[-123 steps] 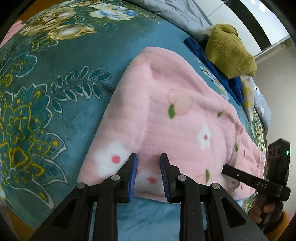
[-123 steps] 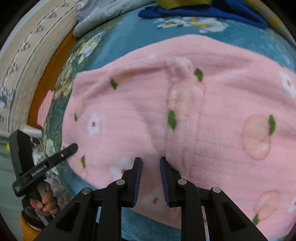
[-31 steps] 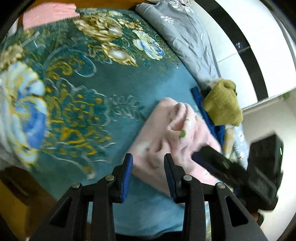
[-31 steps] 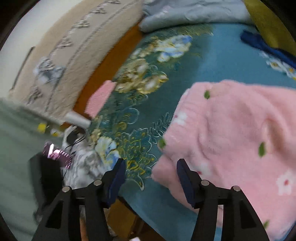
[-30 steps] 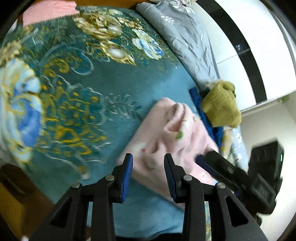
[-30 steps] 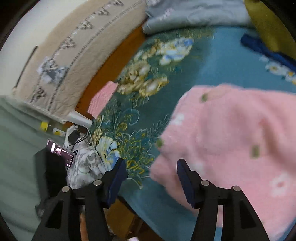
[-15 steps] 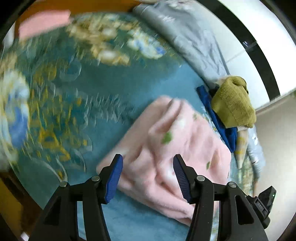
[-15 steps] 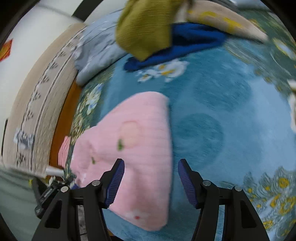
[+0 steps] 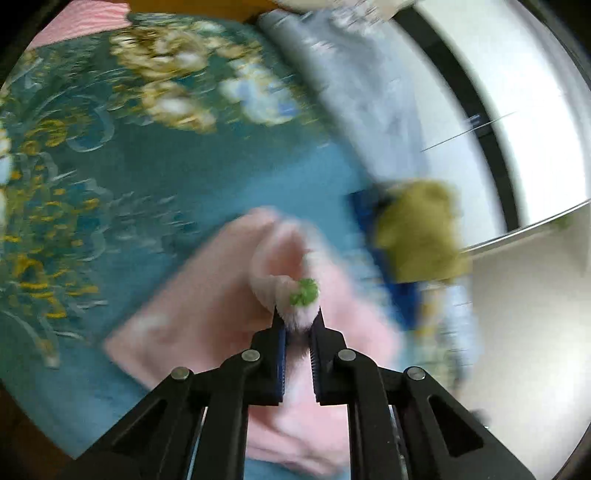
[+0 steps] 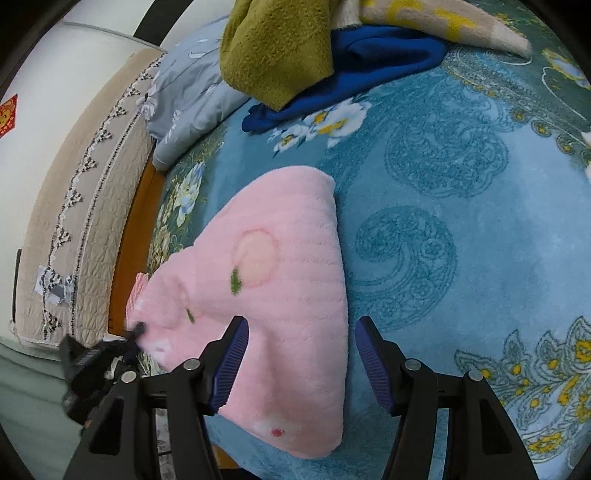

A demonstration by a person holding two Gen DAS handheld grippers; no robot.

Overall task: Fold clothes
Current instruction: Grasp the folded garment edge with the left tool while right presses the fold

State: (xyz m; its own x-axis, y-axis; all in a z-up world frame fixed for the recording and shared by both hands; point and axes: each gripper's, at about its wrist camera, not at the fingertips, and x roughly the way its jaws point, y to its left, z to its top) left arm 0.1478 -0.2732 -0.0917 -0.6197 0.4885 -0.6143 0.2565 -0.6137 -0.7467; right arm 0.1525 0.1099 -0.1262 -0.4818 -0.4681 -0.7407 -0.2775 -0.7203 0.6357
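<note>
A fluffy pink garment [image 9: 207,314] with flower and peach prints lies folded on the teal floral bedspread [image 10: 461,184]. My left gripper [image 9: 297,321] is closing its jaws, and the pads pinch a raised tuft of the pink fabric with a green leaf print. In the right wrist view this same gripper [image 10: 136,328] grips the garment's [image 10: 280,288] near left corner. My right gripper [image 10: 301,332] hangs open just above the garment's near right edge. Its left finger is over the pink cloth and its right finger over the bedspread, holding nothing.
An olive garment [image 10: 273,48] lies on a dark blue one [image 10: 369,62] at the far side, beside a cream-and-yellow cloth [image 10: 443,22]. Grey bedding [image 10: 192,92] and a beige quilted headboard cover [image 10: 74,221] are on the left. Bare bedspread stretches to the right.
My left jaws stood wide over the pink garment and have now closed on a raised fold of it. The right gripper swung from the garment's left side to its right edge, staying open.
</note>
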